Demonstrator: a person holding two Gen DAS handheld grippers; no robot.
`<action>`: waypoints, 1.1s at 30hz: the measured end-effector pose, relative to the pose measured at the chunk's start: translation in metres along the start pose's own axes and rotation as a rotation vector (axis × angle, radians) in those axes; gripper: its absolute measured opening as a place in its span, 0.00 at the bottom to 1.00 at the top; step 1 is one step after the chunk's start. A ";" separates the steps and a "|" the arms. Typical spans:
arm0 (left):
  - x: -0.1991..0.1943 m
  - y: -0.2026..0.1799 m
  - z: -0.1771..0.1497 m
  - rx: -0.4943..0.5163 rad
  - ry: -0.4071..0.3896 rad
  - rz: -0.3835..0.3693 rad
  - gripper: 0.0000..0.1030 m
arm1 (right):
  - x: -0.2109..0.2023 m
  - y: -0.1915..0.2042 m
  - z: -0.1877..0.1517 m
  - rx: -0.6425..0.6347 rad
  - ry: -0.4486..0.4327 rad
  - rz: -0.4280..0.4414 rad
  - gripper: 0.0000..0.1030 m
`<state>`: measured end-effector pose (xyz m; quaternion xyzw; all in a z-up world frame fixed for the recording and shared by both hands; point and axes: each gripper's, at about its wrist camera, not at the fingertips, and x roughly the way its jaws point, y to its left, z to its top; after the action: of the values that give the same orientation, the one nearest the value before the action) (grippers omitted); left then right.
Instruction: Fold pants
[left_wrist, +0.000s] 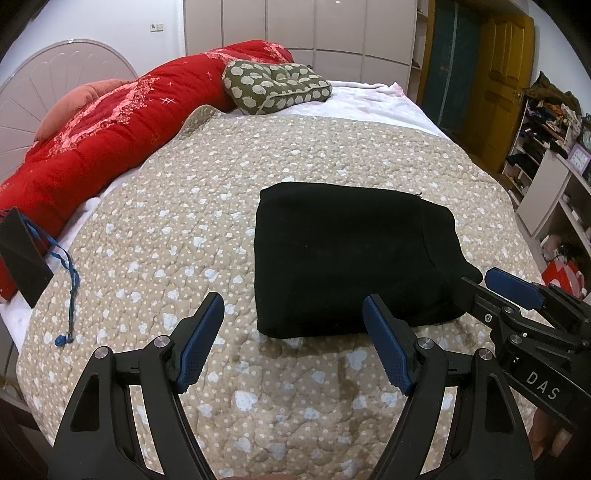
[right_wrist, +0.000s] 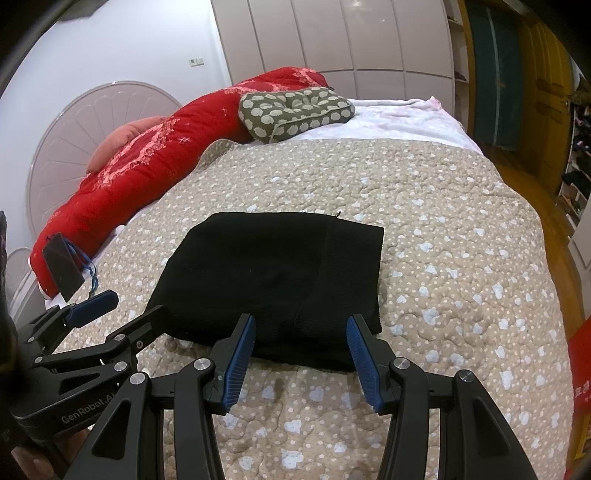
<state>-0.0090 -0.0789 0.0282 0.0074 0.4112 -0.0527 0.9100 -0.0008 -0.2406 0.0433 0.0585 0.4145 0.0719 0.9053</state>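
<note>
The black pants (left_wrist: 351, 258) were folded into a block on the spotted quilt (left_wrist: 184, 221). The left gripper (left_wrist: 293, 339) and right gripper (right_wrist: 301, 354) were held wide apart at its near edge, with nothing gripped.

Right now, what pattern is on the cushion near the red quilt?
Olive green with pale hedgehog-like blobs, clearest on the cushion in the right wrist view.

Black gripper (left_wrist: 293, 338) frames — blue ribbed pads (left_wrist: 201, 341), silver screws (left_wrist: 161, 341)
</note>
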 end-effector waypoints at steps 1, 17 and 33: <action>0.000 0.000 0.000 0.001 0.001 0.000 0.76 | 0.000 0.000 0.000 -0.001 0.001 0.000 0.48; 0.001 0.002 -0.002 0.007 0.000 -0.002 0.76 | 0.004 0.002 -0.002 -0.006 0.009 0.003 0.49; 0.001 0.003 -0.002 0.007 0.002 -0.003 0.76 | 0.005 0.003 -0.004 -0.008 0.016 0.006 0.49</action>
<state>-0.0090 -0.0765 0.0260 0.0100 0.4122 -0.0554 0.9094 -0.0007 -0.2366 0.0376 0.0558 0.4210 0.0766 0.9021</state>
